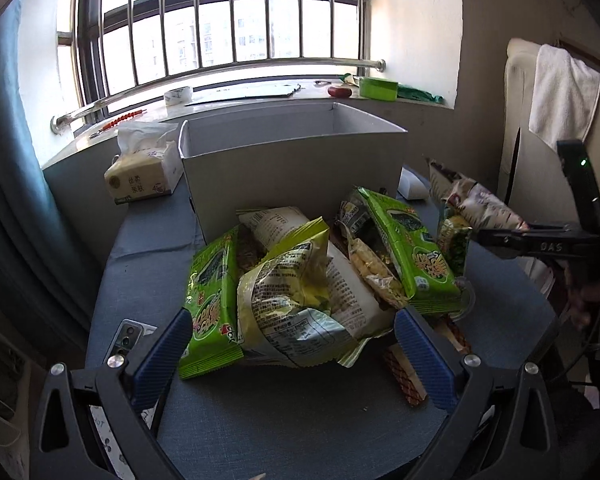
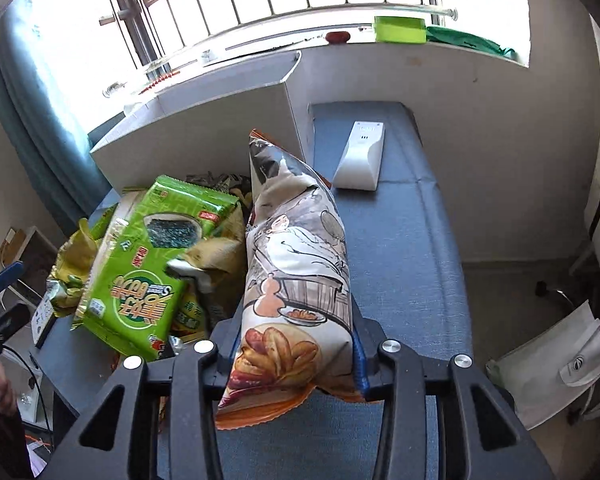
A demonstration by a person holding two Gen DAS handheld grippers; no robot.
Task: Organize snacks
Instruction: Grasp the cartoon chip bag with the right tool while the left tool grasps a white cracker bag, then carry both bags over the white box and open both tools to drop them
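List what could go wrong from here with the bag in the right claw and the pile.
1. The right claw pinches the illustrated snack bag near its lower end, so the long free end could sag or catch the grey box wall.
2. The green seaweed pack leans on the pile and may slide off.
3. The open left claw could crush the crinkled bag between its fingers.

Black-framed left tool (image 1: 292, 354), ribbed blue pads (image 1: 422, 354), silver screws, right tool (image 2: 294, 350) alike
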